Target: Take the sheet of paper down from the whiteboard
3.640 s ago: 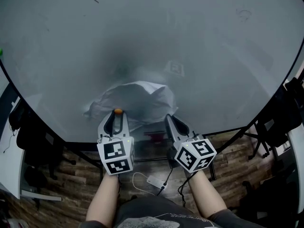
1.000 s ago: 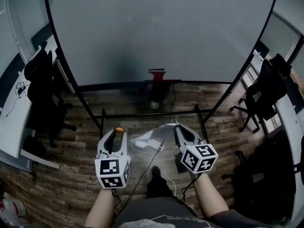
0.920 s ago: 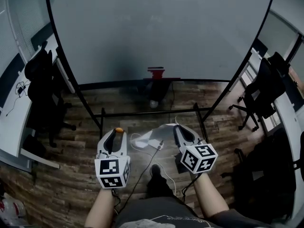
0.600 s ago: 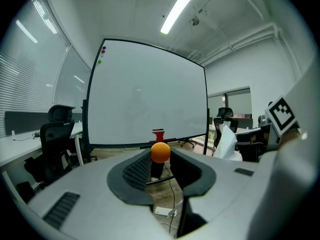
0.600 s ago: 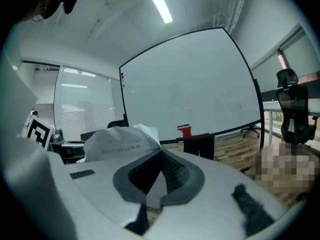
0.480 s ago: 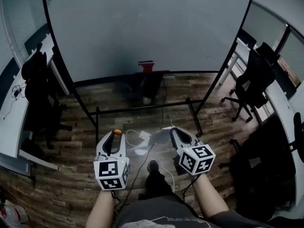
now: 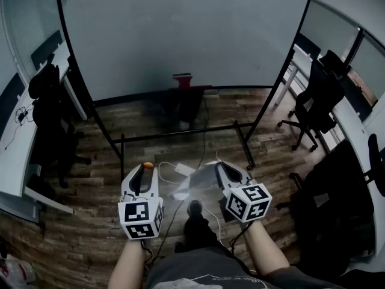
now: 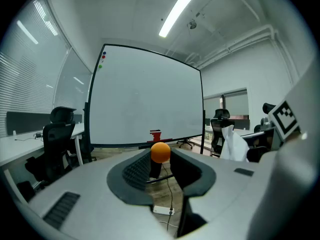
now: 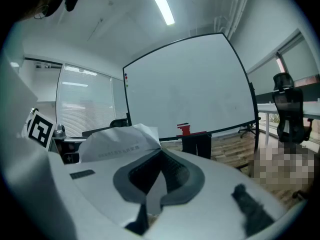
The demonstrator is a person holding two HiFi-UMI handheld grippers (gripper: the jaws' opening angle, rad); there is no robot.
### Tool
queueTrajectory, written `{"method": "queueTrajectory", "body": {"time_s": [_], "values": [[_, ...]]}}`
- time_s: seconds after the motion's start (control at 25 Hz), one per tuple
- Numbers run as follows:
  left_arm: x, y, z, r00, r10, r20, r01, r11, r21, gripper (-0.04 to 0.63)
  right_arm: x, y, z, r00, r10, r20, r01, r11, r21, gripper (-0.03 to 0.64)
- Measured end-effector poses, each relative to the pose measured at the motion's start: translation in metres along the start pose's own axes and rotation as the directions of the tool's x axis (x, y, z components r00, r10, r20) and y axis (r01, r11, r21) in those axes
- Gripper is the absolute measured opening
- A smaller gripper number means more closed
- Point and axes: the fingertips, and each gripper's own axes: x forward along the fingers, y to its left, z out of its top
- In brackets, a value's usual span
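Far left: black office chair (image 7: pixel 45 95) beside a white desk (image 7: pixel 13 161).

Left gripper (image 7: pixel 147 168): jaws part-closed, clamped on a small orange ball-headed piece (image 8: pixel 160 152) held at the tips. Its cube carried black-and-white square markers and no lettering.

Centre: the crumpled white sheet of paper (image 9: pixel 117 141) was off the large white-faced, black-framed whiteboard (image 7: pixel 180 29). It hung between my two grippers above the brown wooden plank floor (image 7: pixel 90 233). One line of small dark print ran across the sheet, too fine for me to read.

A small red block (image 7: pixel 182 79) sat on the board's bottom tray. Little coloured dots showed at the board's top left corner (image 8: pixel 102 59).

Right gripper (image 9: pixel 160 153): jaws pinched together on one edge of the sheet. Its cube bore the same kind of square markers.

Far right: more black office chairs (image 7: pixel 319 101).

Change noted: a few seconds before, both grippers were close against the board with the sheet bunched on its face. A second before, they were already off it with the sheet. Now they were well clear of it, the board's face bare, and both grips were unchanged.
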Motion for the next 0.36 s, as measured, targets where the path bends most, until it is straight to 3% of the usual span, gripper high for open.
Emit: {"method": "queueTrajectory", "body": {"time_s": [0.36], "values": [[-0.0041, -0.0066, -0.005, 1.0, -0.021, -0.015, 0.021, 1.0, -0.005, 0.124, -0.0029, 0.0002, 0.0037, 1.0, -0.002, 0.017, 0.002, 1.0, 0.005, 0.021]]}}
